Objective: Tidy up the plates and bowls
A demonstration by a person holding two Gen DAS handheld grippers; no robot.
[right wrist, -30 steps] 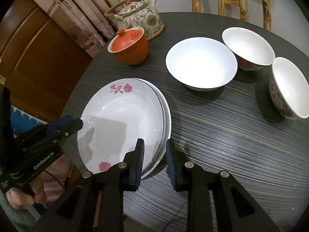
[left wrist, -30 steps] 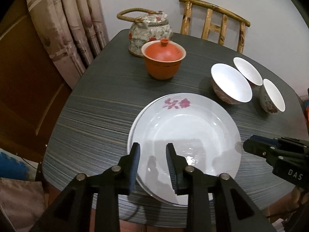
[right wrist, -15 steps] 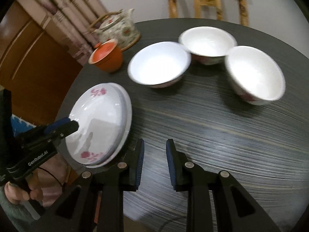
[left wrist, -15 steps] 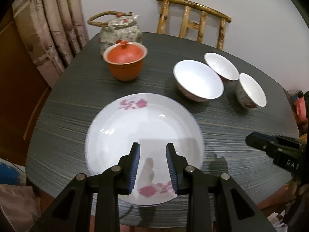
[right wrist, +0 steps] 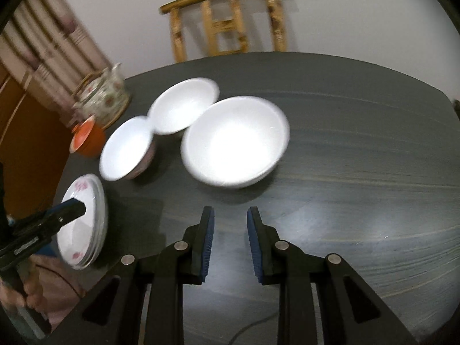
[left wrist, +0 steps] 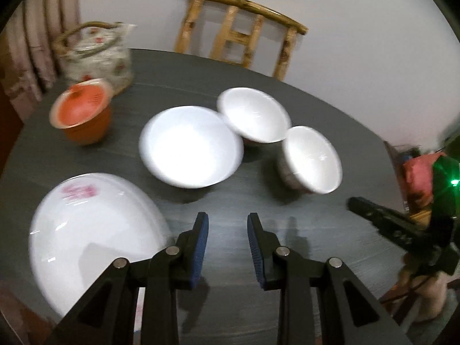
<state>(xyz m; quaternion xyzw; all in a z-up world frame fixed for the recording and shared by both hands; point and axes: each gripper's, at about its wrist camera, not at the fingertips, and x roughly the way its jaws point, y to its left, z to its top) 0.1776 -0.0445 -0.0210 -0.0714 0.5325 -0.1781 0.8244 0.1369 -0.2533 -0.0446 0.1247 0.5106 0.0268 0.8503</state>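
White stacked plates, blurred and cut off by the left gripper, lie at the dark streaked table's near edge. Three round white bowls cluster mid-table beyond them, near a lidded orange cup. Both the left and the right gripper hover with jaws parted, gripping nothing.

Right gripper, parted and empty, hangs over the table facing three bowls.
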